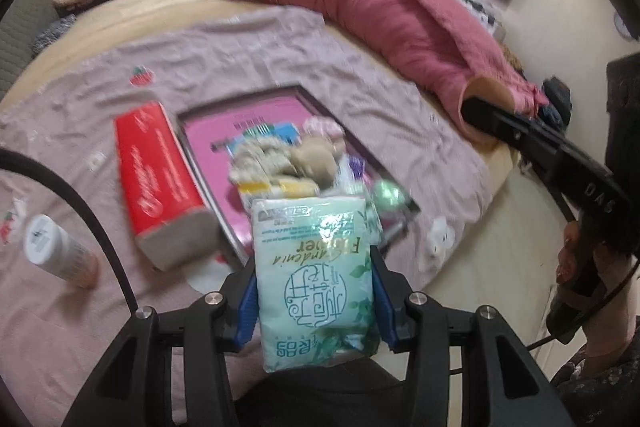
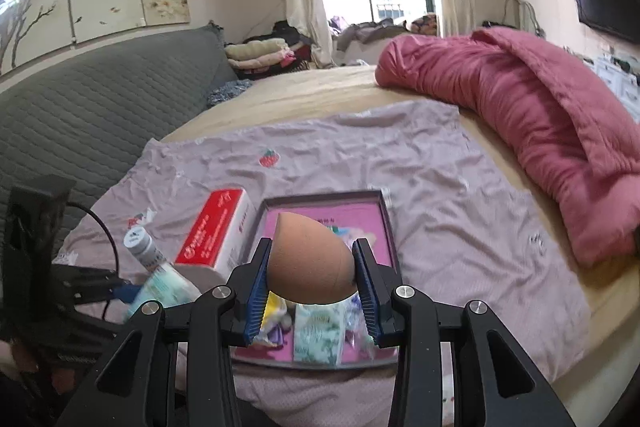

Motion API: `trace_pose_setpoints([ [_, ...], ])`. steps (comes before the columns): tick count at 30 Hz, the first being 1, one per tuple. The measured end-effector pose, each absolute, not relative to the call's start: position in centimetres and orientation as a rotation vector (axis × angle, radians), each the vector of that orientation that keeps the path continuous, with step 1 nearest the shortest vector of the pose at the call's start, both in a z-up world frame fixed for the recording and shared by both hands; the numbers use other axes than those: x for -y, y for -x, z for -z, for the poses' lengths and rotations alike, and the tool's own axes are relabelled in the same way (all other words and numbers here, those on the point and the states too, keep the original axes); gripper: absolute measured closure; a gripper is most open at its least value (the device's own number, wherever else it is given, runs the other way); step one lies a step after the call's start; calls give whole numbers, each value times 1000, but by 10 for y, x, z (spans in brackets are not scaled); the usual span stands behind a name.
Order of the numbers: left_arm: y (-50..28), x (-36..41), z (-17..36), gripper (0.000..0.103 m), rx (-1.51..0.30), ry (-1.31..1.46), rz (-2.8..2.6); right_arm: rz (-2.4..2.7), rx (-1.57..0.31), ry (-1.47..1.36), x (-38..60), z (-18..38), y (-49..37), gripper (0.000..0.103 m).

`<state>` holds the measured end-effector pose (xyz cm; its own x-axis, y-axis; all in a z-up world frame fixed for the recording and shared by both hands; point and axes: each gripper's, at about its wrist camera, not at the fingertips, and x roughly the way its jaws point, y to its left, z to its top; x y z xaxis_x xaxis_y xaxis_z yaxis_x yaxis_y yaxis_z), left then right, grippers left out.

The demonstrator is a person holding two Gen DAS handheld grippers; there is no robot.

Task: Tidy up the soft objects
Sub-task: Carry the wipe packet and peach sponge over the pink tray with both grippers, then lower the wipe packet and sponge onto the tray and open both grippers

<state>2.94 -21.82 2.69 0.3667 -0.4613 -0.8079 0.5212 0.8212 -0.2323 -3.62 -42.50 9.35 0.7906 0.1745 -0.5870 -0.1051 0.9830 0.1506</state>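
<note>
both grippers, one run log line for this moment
left gripper: shut on tissue pack | right gripper: shut on makeup sponge | both over pink tray

Tissue pack [image 1: 316,279]: mint-green, printed, upright, pinched between the left gripper [image 1: 316,291] fingers. Makeup sponge [image 2: 310,259]: tan, egg-shaped, pointed end away, clamped between the right gripper [image 2: 310,279] fingers. Pink tray [image 1: 208,143], heaped with soft items, lies just beyond both.

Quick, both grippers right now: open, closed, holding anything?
Left gripper: closed on the green tissue pack.
Right gripper: closed on the tan makeup sponge.
</note>
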Motion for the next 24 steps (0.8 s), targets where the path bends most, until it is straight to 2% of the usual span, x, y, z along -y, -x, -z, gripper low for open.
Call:
trace_pose_setpoints([
  [11,-34,268,40,55,-1118,-153,659,-105,-754,-167,437,-31,33,62],
  [24,-66,280,68,55,-1158,-135,632,-86,-827,-157,442,9,15,62],
])
